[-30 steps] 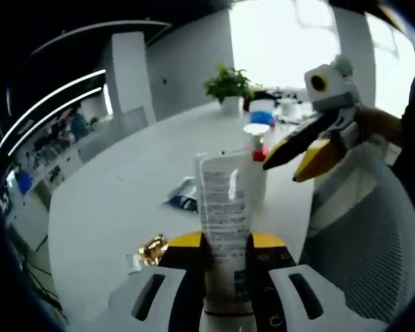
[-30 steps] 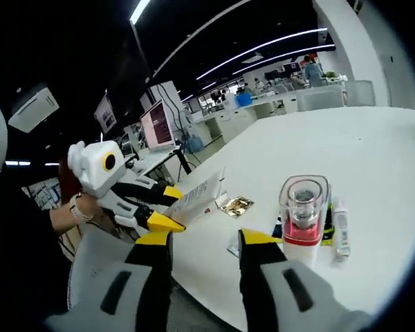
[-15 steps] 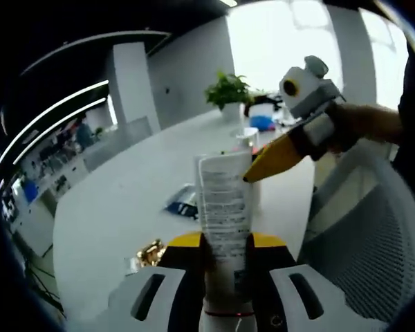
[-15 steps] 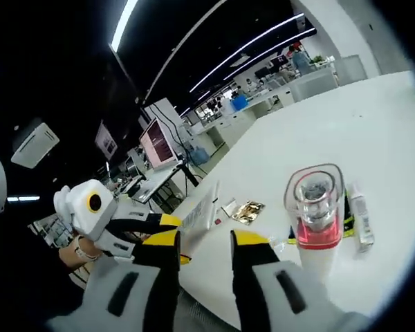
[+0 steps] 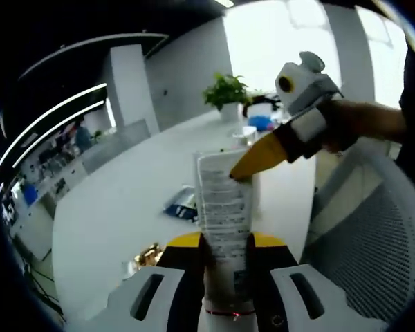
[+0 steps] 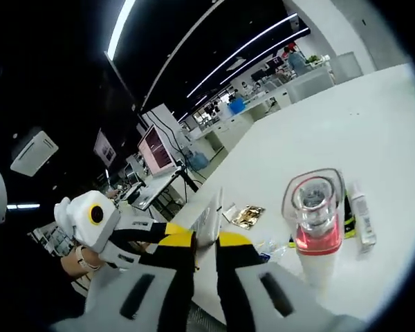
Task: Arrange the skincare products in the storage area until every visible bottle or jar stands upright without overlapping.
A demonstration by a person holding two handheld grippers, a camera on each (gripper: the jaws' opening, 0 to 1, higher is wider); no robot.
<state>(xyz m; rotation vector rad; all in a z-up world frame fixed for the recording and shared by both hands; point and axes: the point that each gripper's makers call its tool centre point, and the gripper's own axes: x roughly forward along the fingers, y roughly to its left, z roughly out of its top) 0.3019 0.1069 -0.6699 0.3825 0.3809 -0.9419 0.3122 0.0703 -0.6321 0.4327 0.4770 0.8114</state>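
Clamping a white printed plastic tube (image 5: 224, 214) upright above the white counter (image 5: 117, 207), the left claw (image 5: 225, 250) is gripping its lower end. The right claw (image 6: 205, 240) is pinching the tube's top edge. Its view is showing a clear pink-based bottle (image 6: 313, 221) standing nearby, beside a gold foil sachet (image 6: 245, 216).

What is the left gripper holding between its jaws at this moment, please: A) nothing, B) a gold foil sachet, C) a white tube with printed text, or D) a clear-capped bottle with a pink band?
C: in the left gripper view, the left gripper has its jaws shut on the white tube, which stands up between them, while the right gripper's yellow jaws reach the tube's top edge.
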